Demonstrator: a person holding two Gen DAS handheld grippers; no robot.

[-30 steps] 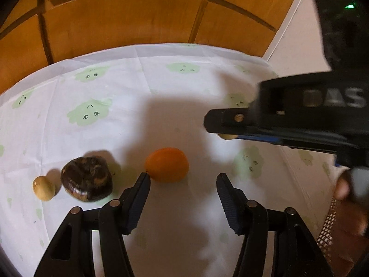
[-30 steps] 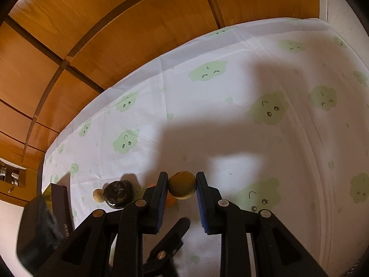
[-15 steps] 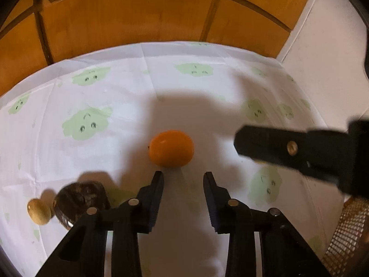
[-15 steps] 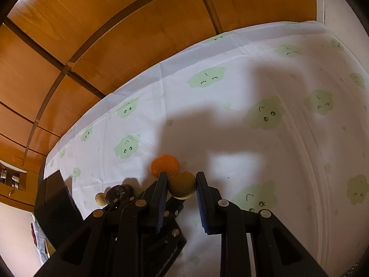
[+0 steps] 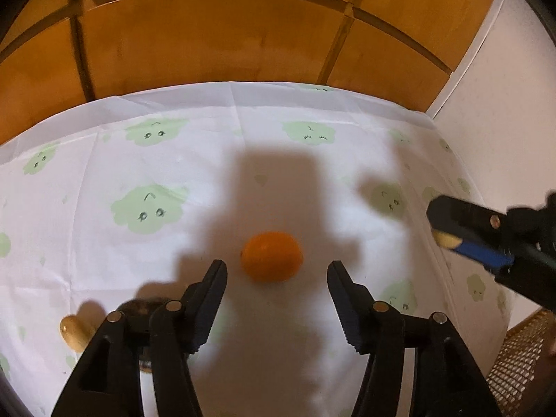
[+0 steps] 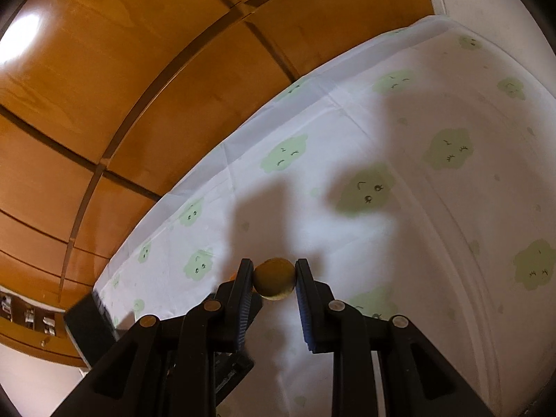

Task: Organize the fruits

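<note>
The dark fruit (image 5: 140, 307) is mostly hidden behind the left gripper (image 5: 276, 272). In the right wrist view, only a sliver of the orange (image 6: 232, 275) shows. The woven basket (image 5: 521, 358) is cut off.

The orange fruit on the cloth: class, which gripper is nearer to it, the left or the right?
Left. The left gripper is open, jaws flanking the orange fruit just ahead of them. The right gripper is off to the right, shut on a small yellowish fruit.
</note>
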